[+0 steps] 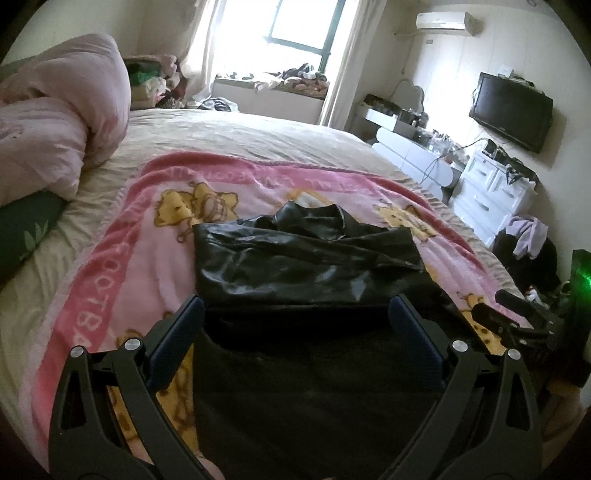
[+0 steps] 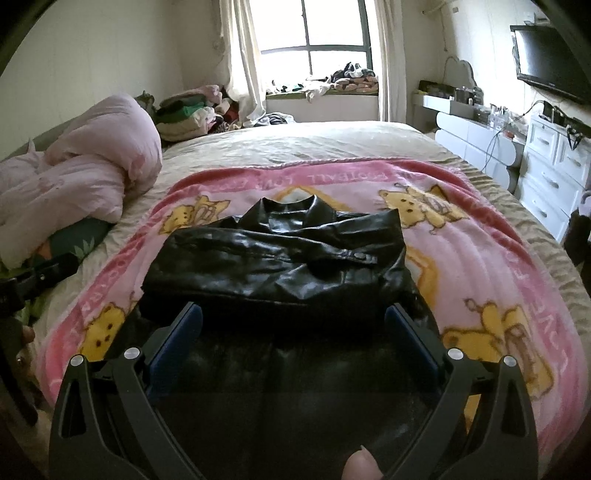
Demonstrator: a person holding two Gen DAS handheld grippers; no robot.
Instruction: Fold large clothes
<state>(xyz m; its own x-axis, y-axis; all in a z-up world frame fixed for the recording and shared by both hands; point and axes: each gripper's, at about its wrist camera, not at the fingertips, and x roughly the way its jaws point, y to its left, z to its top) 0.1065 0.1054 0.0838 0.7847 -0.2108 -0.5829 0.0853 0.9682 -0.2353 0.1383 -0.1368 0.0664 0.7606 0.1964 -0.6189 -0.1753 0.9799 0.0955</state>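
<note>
Folding black leather jacket on the pink bear-print blanket spread over the bed. Sleeves look already crossed over the body, collar at far end; lower dark hem section lies nearest, under both grippers. Judging it mid-fold: bottom-to-top fold not yet done.

Left gripper: jaws wide, nothing between them, hovering over near hem. Right gripper: also wide, empty, same position on its side.

Next move likely: drop both onto the near hem corners, pinch, lift and carry toward the collar. Leather is stiff and slick, so expect slip and springback.

Readable text: blanket border shows "FOOTBALL" and "LOVE"; rest too blurred. No brand legible on TV or air conditioner.
</note>
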